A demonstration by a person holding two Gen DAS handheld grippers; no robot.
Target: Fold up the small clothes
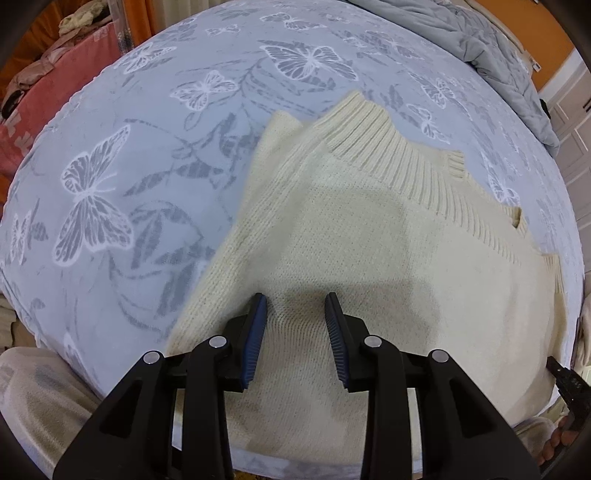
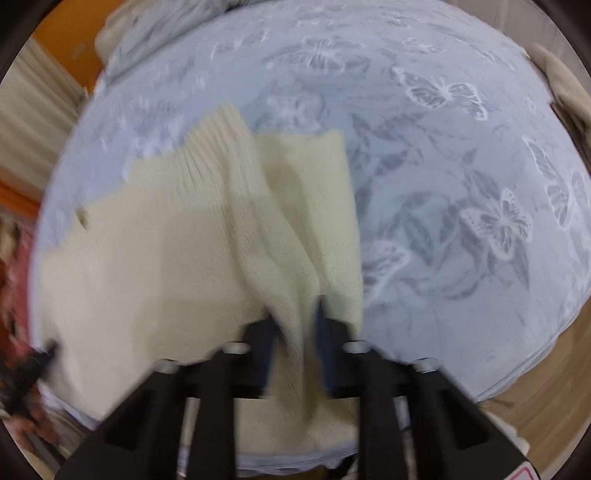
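Centrally, one cream knitted sweater [image 1: 369, 236] is seen lying on a bed covered by one pale blue sheet [image 1: 147, 147] printed with grey and white butterflies; the ribbed collar [image 1: 391, 147] lies toward the far side of the bed. Two grippers are counted. The left gripper [image 1: 295, 332] is shown poised over the body of the sweater with its blue-padded jaws parted and no fabric pinched between them. The right gripper [image 2: 295, 332] is shown, in a motion-blurred view, clamped on a raised ridge of the sweater's fabric [image 2: 291, 295], which is drawn up between its fingers near the garment's edge. One grey quilt [image 1: 498, 48] is bunched at the far corner of the bed. One pink towel-like cloth [image 1: 44, 103] is draped beside the bed, with crumpled items on top of it. Orange walls [image 1: 554, 33] and white panelled furniture [image 1: 576, 122] are visible beyond, and wood-toned flooring [image 2: 546, 406] is seen beside the bed.
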